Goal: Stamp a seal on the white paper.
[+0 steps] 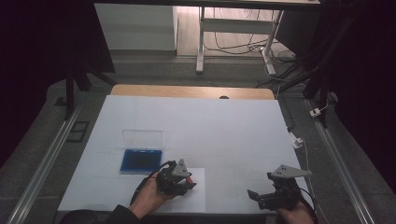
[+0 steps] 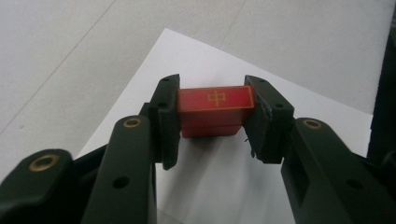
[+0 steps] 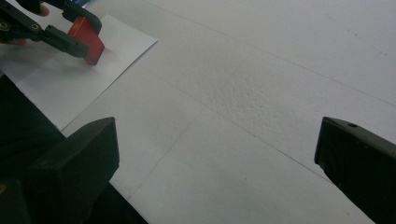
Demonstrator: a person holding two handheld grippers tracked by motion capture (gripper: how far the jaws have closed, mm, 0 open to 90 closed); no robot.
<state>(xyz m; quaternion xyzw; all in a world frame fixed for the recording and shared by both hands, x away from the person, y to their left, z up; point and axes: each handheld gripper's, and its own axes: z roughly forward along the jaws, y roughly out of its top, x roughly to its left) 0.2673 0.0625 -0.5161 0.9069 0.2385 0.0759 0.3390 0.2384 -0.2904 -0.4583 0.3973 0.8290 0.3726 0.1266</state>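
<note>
Red stamp held over the paper in the left tool

The left tool (image 1: 180, 179) was clamped on a red stamp block (image 2: 215, 111) with a gold character, resting on or just above the white paper sheet (image 1: 196, 198) near the blue ink pad case (image 1: 141, 160), whose clear lid stood open. The right tool (image 1: 271, 193) idled with jaws apart over the bare tabletop (image 1: 210, 121). No print was visible on the sheet, so stamping seemingly remained.

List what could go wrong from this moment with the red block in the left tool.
1. The left tool grips the red stamp-like block only by its end faces, so it might twist or slip under pressure.
2. The white paper sheet lies loose on the table, and the right tool hangs open away from it; the sheet could slide and smear any mark.
</note>
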